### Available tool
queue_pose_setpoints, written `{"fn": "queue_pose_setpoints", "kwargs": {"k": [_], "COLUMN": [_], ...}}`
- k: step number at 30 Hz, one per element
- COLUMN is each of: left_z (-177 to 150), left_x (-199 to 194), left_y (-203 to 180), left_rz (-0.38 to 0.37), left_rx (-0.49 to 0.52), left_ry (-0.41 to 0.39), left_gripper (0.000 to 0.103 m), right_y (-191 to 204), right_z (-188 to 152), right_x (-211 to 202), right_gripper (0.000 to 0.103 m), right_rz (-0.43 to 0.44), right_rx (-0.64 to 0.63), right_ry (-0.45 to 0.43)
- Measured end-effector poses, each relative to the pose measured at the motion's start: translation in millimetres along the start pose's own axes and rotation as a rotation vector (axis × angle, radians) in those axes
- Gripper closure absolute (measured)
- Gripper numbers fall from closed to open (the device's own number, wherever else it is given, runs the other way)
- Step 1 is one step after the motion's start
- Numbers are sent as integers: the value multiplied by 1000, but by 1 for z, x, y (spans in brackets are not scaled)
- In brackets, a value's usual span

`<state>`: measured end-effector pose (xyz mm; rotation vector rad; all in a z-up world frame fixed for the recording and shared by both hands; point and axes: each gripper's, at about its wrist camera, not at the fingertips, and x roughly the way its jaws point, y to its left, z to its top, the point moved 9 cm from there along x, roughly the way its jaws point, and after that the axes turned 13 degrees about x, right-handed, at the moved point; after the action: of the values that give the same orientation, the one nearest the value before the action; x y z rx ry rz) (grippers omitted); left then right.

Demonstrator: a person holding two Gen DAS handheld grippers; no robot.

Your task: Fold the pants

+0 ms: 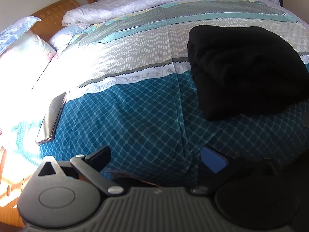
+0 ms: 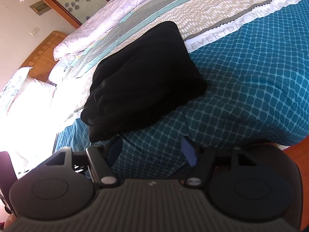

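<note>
Two pairs of tongs hang over the bed, and we see both released, jaws spread wide with only the bedspread [image 1: 135, 119] showing between them. Our left tongs [image 1: 157, 157] hover above the teal diamond-patterned part of the cover, well apart from the black pants [image 1: 245, 71], which lie folded into a thick bundle across the lettered white stripe. Our right tongs [image 2: 152, 151] sit just beside the bundle's near corner, not touching it. We also spot a dark phone [image 1: 52, 116] lying flat near the sunlit edge, with pillows [image 1: 25, 56] against the wooden headboard [image 1: 56, 17].
</note>
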<state>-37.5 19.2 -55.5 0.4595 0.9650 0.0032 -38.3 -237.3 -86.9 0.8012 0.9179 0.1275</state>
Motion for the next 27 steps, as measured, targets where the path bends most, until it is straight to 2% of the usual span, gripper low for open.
{"fn": "queue_pose_setpoints", "kwargs": {"k": [27], "left_z": [-4], "left_x": [4], "left_y": [-6], "left_rz": [-24], "left_rx": [13], "left_ry": [23], "left_gripper": [0], "right_y": [-4], "right_z": [-1], "right_x": [2], "right_gripper": [33], "right_rz": [-32], "right_rx": [-17], "right_ry": [6]}}
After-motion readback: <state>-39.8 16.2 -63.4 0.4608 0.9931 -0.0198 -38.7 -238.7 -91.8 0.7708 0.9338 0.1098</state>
